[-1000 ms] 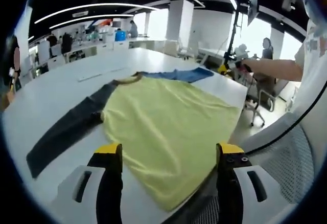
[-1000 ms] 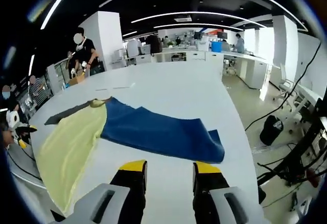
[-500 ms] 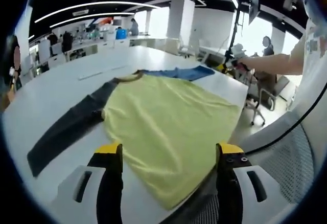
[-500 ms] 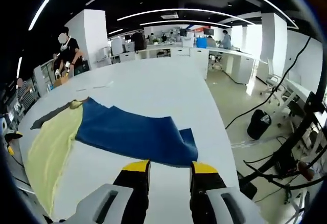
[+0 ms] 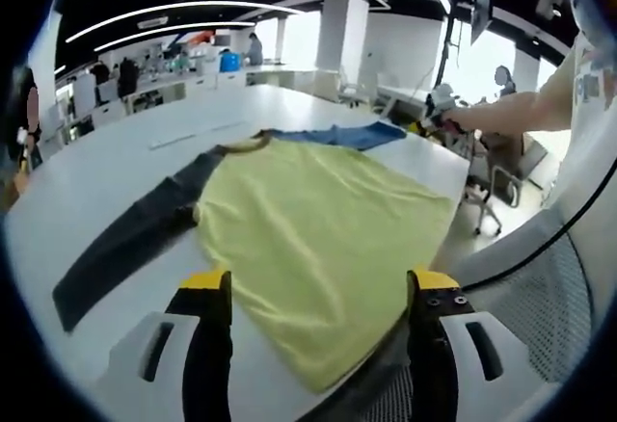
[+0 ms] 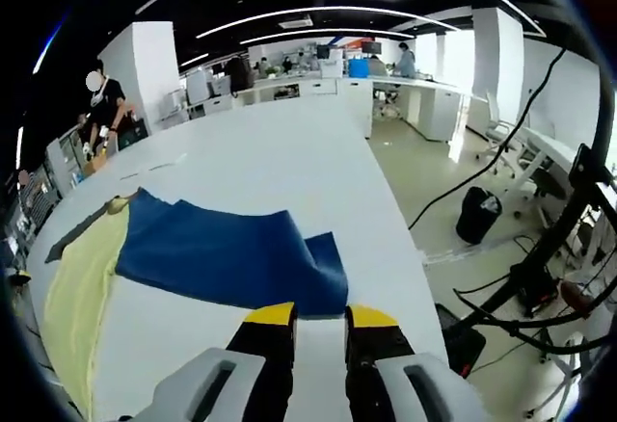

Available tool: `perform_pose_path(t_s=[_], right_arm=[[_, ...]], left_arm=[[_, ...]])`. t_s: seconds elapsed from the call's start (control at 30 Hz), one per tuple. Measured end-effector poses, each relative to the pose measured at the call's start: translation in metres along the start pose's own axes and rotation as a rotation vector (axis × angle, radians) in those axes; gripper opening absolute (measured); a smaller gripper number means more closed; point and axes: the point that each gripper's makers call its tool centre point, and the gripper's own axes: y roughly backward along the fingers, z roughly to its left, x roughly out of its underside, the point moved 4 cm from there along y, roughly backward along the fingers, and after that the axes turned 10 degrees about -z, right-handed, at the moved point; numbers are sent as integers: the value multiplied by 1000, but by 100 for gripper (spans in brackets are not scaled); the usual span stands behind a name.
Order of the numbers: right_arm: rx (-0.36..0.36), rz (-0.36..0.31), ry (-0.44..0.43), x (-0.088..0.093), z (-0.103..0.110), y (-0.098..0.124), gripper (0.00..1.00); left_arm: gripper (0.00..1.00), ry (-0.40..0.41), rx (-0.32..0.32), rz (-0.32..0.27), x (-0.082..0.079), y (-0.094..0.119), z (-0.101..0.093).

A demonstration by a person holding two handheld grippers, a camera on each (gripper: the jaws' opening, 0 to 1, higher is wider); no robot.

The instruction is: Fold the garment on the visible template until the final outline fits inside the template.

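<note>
Left gripper [image 5: 313, 292] hovered with jaws spread wide over the yellow body of the garment [image 5: 318, 220], spread flat on the white desk [image 5: 96, 181]. Right gripper [image 6: 319, 318] nearly pressed together at the blue sleeve [image 6: 222, 253], grasp impossible to tell.

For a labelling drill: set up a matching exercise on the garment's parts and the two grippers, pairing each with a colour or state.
Column 1:
1. shirt body
2. dark sleeve
3. blue sleeve
4. left gripper

Column 2:
A. jaws wide apart, holding nothing
B. yellow
C. its end lies just ahead of the right gripper
D. charcoal, stretched out flat on the white table

Pairs: 1-B, 2-D, 3-C, 4-A
</note>
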Motion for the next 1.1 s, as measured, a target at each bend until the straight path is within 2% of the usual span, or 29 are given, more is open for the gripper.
perform_pose_path(t_s=[0.2, 0.37, 0.6, 0.73, 0.83, 1.0, 1.1], right_arm=[[31, 27, -31, 5, -6, -7, 17], [46, 7, -69, 0, -7, -10, 17], [48, 40, -53, 4, -3, -15, 17], [55, 48, -14, 5, -2, -19, 14], [42, 61, 54, 6, -1, -19, 6], [37, 65, 44, 6, 0, -21, 0], [33, 57, 32, 5, -1, -20, 0]], left_arm=[[70, 6, -9, -3, -3, 1, 3], [70, 6, -16, -2, -3, 1, 4], [69, 9, -21, 7, -2, 2, 5], [69, 6, -23, 10, -3, 2, 6], [69, 4, -23, 10, -4, 2, 6], [69, 2, -16, 15, -3, 0, 5], [69, 2, -15, 15, -3, 0, 5]])
